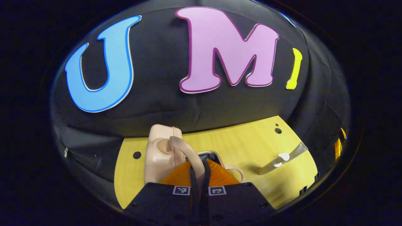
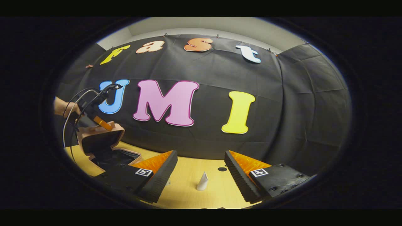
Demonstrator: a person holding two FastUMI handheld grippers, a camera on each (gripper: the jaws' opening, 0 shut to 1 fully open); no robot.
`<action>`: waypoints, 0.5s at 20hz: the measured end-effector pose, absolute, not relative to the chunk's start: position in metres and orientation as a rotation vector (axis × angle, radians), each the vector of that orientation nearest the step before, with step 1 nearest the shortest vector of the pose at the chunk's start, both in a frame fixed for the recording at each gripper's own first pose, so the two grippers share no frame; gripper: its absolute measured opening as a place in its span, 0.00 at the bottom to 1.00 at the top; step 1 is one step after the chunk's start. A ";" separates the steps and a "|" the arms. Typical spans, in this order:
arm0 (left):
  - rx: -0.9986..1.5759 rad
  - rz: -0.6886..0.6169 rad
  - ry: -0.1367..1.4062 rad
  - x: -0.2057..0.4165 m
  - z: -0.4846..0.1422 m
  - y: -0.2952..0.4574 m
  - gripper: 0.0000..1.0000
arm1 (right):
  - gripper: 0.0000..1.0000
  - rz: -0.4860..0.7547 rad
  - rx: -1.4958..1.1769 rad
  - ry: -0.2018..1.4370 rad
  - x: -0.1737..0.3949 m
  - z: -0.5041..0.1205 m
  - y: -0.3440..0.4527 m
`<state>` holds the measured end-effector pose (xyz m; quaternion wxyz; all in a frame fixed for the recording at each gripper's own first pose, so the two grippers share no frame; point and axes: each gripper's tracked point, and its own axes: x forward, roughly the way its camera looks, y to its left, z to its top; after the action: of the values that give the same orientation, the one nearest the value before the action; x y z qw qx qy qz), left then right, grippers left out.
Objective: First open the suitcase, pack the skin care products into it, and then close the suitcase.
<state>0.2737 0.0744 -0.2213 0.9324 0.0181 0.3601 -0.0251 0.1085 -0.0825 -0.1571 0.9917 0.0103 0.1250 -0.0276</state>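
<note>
While the left gripper (image 1: 198, 182) has its fingers clenched on the handle (image 1: 183, 150) of the suitcase (image 2: 103, 142), lid raised at the tabletop's (image 2: 185, 175) left end, the right gripper (image 2: 201, 171) hangs with fingers released; the skin care tube (image 2: 202, 182) lies just ahead between them, long axis pointing away; the left gripper view shows it side-on (image 1: 282, 159).

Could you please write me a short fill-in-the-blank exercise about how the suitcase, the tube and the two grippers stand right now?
1. The left gripper is shut on the suitcase's ____.
2. The pink suitcase's lid is ____.
3. The right gripper is ____, holding nothing.
4. The white skin care tube lies on the ____.

Missing words: handle; open; open; table
</note>
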 end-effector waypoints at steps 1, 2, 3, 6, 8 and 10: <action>0.059 -0.039 0.744 0.272 -0.220 0.087 0.07 | 0.97 -0.054 0.011 0.245 0.107 -0.154 -0.078; 0.079 -0.031 0.760 0.269 -0.219 0.100 0.07 | 0.97 -0.049 0.001 0.245 0.106 -0.152 -0.072; 0.097 -0.018 0.773 0.266 -0.219 0.116 0.07 | 0.97 -0.045 -0.006 0.247 0.105 -0.152 -0.066; 0.164 0.044 0.819 0.253 -0.220 0.168 0.07 | 0.97 -0.029 -0.012 0.255 0.103 -0.150 -0.045; 0.206 0.087 0.862 0.242 -0.225 0.204 0.07 | 0.97 -0.020 -0.017 0.259 0.102 -0.150 -0.033; 0.236 0.133 0.889 0.234 -0.238 0.240 0.07 | 0.97 -0.014 -0.030 0.258 0.100 -0.150 -0.023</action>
<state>0.2343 0.2404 -0.2380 0.8939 0.1136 0.4289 0.0642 0.1002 -0.0228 -0.1497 0.9916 -0.0150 0.1285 -0.0069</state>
